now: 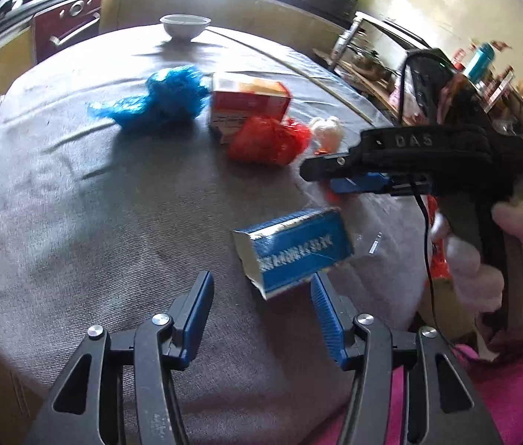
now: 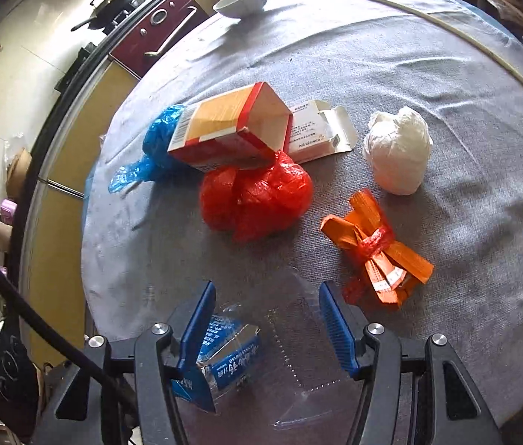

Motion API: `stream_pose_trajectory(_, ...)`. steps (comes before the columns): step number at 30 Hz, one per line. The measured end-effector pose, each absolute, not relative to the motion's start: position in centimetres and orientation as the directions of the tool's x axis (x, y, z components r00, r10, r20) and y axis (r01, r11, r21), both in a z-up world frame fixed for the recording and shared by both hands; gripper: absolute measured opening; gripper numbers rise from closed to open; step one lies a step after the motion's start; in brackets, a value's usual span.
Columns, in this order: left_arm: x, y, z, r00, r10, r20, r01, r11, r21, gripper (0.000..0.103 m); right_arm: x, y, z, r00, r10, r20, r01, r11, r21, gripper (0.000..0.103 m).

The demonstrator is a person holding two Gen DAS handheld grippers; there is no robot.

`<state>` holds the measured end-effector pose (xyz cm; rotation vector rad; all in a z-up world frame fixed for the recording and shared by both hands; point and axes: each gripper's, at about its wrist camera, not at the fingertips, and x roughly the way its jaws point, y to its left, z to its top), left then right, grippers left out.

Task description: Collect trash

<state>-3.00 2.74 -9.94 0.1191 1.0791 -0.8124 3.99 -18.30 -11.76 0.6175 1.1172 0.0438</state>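
Observation:
Trash lies on a round table with a grey cloth point(image 1: 76, 193). A blue carton point(image 1: 294, 248) lies just ahead of my open, empty left gripper point(image 1: 261, 296). Beyond are a crumpled blue bag point(image 1: 172, 98), an orange and red box point(image 1: 250, 105), a red bag point(image 1: 268, 141) and a white wad point(image 1: 328, 131). My right gripper point(image 2: 267, 307) is open over a clear plastic piece point(image 2: 298, 352), with the blue carton point(image 2: 224, 359) by its left finger. The right wrist view also shows the red bag point(image 2: 257, 196), the box point(image 2: 231, 126), an orange wrapper bundle point(image 2: 376, 252), the white wad point(image 2: 398, 150) and the blue bag point(image 2: 157, 141).
A white bowl point(image 1: 185, 26) stands at the table's far edge. A flattened white box point(image 2: 320, 131) lies behind the red bag. A thin white stick point(image 2: 428, 18) lies across the far right. A stove and counters point(image 2: 157, 26) surround the table.

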Motion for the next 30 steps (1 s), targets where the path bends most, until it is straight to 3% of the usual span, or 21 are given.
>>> stream_pose_trajectory(2, -3.4, 2.7, -9.7, 0.238, -0.524, -0.818, 0.657, 0.707, -0.262, 0.068, 3.2, -18.7, -11.5, 0.469, 0.350, -0.811, 0.246, 0.830, 0.500, 0.062)
stream_pose_trajectory(9, -3.3, 3.6, -8.9, 0.283, -0.531, -0.799, 0.687, 0.693, -0.218, 0.071, -1.1, -19.6, -10.8, 0.491, 0.393, -0.778, 0.125, 0.851, 0.510, 0.062)
stream_pose_trajectory(15, -3.3, 3.1, -8.7, 0.301, -0.492, -0.817, 0.765, 0.636, -0.101, 0.071, -3.5, -19.1, -10.6, 0.499, 0.397, -0.770, 0.093, 0.859, 0.503, 0.063)
stream_pose_trajectory(19, -3.6, 3.4, -9.2, 0.304, -0.454, -0.838, 0.787, 0.616, -0.048, 0.071, -3.3, -17.3, -10.8, 0.466, 0.399, -0.790, 0.064, 0.875, 0.480, 0.064)
stream_pose_trajectory(30, -3.5, 3.9, -9.7, 0.308, -0.449, -0.839, 0.773, 0.632, -0.054, 0.071, -1.8, -13.8, -12.6, 0.389, 0.255, -0.885, 0.028, 0.957, 0.288, 0.070)
